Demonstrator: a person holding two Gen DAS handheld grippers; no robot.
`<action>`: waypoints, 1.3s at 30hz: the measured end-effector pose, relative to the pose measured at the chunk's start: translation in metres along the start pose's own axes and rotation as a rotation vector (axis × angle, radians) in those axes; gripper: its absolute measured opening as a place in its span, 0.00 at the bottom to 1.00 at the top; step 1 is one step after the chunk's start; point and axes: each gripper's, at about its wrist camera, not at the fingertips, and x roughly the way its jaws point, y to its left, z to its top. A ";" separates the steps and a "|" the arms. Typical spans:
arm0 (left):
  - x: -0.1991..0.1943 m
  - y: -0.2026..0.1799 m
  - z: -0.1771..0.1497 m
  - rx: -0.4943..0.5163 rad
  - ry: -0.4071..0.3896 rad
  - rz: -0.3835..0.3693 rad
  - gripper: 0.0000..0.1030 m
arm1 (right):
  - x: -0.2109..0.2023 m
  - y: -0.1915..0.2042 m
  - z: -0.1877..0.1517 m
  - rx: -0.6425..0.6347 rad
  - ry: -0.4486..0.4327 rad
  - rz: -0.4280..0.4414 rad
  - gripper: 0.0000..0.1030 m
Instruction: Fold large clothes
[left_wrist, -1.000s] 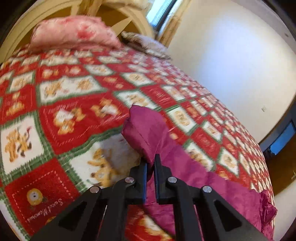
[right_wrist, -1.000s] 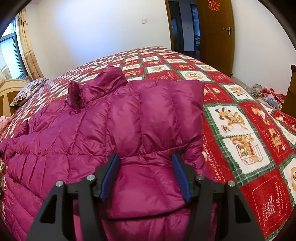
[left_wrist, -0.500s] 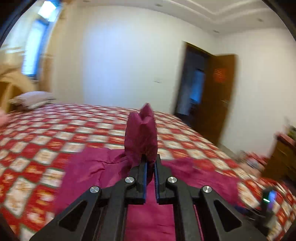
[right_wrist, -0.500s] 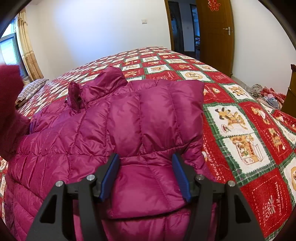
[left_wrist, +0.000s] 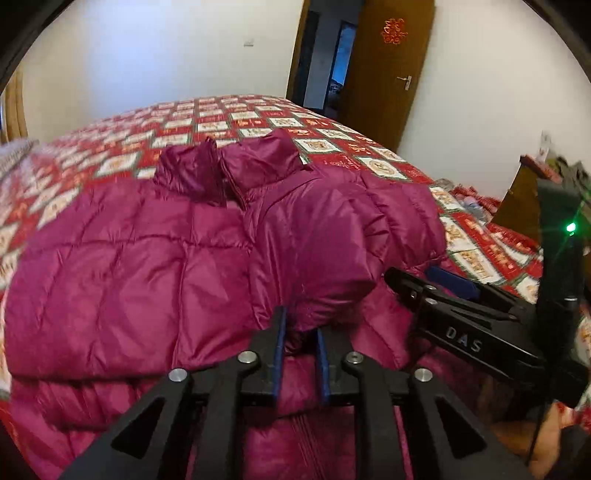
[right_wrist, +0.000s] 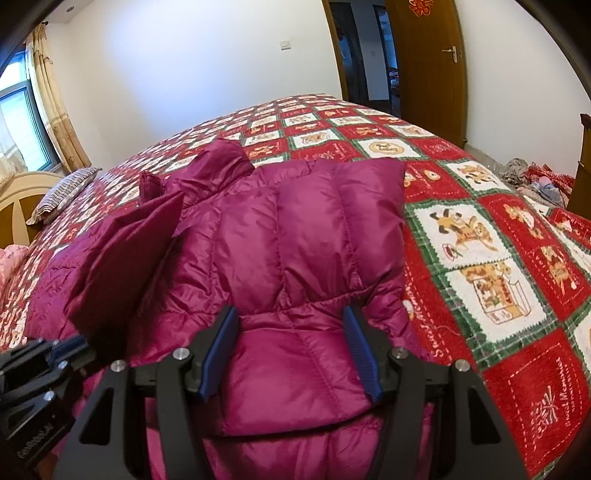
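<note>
Left gripper (left_wrist: 298, 356), bottom centre of its view: jaws opening, sleeve cuff (left_wrist: 325, 258) between the pads, grip easing. Right gripper (right_wrist: 291, 354), bottom centre: jaws apart around a puffy fold of the magenta down jacket (right_wrist: 295, 240); contact unclear, likely a loose hold. Judged light, soft, springy, slick-shelled; folds will rebound. Take it at cuffs, hem, quilt seams. Jacket fills mid-frame on the red patchwork bedspread (right_wrist: 480, 229), collar (left_wrist: 258, 162) toward the far wall.

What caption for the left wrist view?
Left gripper opening around a sleeve laid over the purple jacket on the bed.
</note>
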 end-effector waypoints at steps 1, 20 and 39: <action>-0.004 0.004 -0.001 -0.017 0.000 -0.018 0.26 | 0.000 0.000 0.000 0.000 0.000 0.000 0.60; -0.090 0.100 0.001 -0.188 -0.124 0.302 0.66 | -0.075 0.042 0.023 -0.093 -0.162 0.029 0.53; -0.008 0.166 0.001 -0.321 -0.049 0.399 0.70 | 0.023 0.058 0.006 -0.189 0.117 0.062 0.40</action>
